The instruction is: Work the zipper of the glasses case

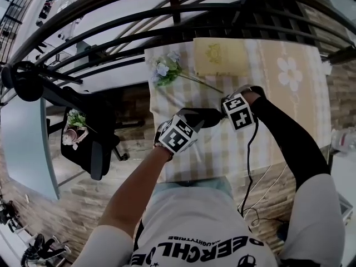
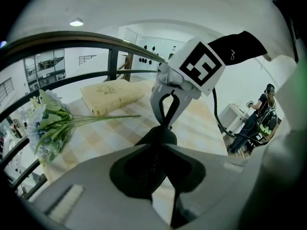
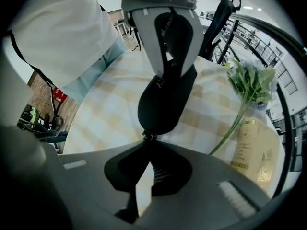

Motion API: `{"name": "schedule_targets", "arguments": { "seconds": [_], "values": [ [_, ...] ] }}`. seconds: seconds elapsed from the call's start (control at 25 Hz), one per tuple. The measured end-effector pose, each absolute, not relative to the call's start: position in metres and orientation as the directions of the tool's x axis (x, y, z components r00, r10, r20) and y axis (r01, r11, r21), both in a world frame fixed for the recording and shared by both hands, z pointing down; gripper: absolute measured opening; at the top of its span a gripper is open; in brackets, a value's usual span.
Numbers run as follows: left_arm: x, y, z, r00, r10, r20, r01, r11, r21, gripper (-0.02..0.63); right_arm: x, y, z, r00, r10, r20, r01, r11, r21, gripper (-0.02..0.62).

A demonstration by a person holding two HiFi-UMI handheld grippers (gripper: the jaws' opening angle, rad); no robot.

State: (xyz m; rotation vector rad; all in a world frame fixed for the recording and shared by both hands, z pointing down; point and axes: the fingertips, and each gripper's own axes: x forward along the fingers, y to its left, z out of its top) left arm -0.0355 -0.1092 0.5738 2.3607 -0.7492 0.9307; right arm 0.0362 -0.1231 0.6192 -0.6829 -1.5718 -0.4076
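Note:
A black glasses case [image 1: 207, 116] is held over the checked tablecloth [image 1: 267, 132] between my two grippers. My left gripper [image 1: 194, 119] is shut on one end of the case [image 2: 160, 136]. In the right gripper view its grey fingers [image 3: 158, 56] clasp the far end of the case [image 3: 163, 107]. My right gripper [image 3: 148, 141] points steeply down and is shut on the small zipper pull [image 3: 148, 136] at the near tip of the case. From the left gripper view, the right gripper [image 2: 168, 124] pinches at the case's far tip.
A bunch of artificial flowers [image 1: 167, 68] and a cream book [image 1: 219, 56] lie on the far part of the cloth. A dark railing [image 1: 167, 32] runs behind the table. A black chair [image 1: 89, 132] stands at the left, and a cable [image 1: 250, 166] hangs from the right gripper.

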Motion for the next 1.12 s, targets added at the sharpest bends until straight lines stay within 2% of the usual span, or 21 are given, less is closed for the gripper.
{"name": "schedule_targets", "arguments": {
  "seconds": [0.12, 0.44, 0.76, 1.12],
  "values": [
    [-0.040, -0.110, 0.572, 0.625, -0.300, 0.721, -0.649, -0.713, 0.267, 0.064, 0.038, -0.110, 0.622, -0.016, 0.216, 0.976, 0.626, 0.764, -0.159, 0.028],
    [-0.038, -0.110, 0.569, 0.633, -0.293, 0.717, -0.644, -0.713, 0.277, 0.063, 0.038, -0.097, 0.623, -0.072, 0.198, 0.977, 0.543, 0.830, -0.128, 0.029],
    [-0.038, -0.108, 0.565, 0.631, -0.283, 0.722, -0.635, -0.723, 0.272, 0.060, 0.039, -0.093, 0.619, -0.158, 0.213, 0.964, 0.405, 0.905, -0.133, 0.028],
    [-0.038, -0.114, 0.567, 0.607, -0.238, 0.758, -0.615, -0.744, 0.259, 0.061, 0.060, -0.118, 0.607, -0.283, 0.142, 0.949, 0.196, 0.977, -0.088, 0.030]
  ]
}}
